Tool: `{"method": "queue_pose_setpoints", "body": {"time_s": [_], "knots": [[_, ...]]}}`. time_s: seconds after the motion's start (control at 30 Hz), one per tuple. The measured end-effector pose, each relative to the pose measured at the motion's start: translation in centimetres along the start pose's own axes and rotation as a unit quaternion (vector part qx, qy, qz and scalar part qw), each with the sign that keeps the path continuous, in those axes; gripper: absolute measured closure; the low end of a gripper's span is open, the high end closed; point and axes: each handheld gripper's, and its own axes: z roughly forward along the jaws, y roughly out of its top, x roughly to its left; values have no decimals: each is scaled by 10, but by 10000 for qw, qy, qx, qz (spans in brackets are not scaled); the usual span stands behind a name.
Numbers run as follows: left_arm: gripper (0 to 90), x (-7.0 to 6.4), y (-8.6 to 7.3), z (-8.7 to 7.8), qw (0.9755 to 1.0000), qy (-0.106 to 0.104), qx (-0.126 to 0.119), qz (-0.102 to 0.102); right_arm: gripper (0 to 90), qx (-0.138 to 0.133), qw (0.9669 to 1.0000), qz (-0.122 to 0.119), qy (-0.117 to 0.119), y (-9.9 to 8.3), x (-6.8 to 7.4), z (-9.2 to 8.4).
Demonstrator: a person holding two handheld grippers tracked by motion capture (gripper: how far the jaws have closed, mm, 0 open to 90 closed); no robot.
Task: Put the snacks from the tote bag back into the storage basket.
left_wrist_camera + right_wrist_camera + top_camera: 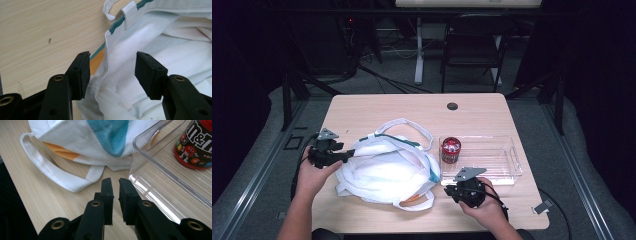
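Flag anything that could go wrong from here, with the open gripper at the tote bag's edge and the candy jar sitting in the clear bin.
1. The left gripper straddles a limp fold of the white tote bag; closing may pinch one layer, so the mouth may not open.
2. The bag presses against the clear bin; tugging it could shift the bin and the upright candy jar.
3. A loose strap lies near the right gripper and could snag.

White bag (384,172) — teal trim, orange patch; red jar (451,150) with printed candies; clear tray (507,165); pale wood-grain desk (377,107).
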Motion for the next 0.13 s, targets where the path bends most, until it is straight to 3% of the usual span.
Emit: {"method": "queue_pose_setpoints", "body": {"time_s": [0.13], "knots": [[462, 1, 0, 1, 10000, 34, -74, -10, 778, 47, 10000, -37, 27, 0, 1, 1]]}}
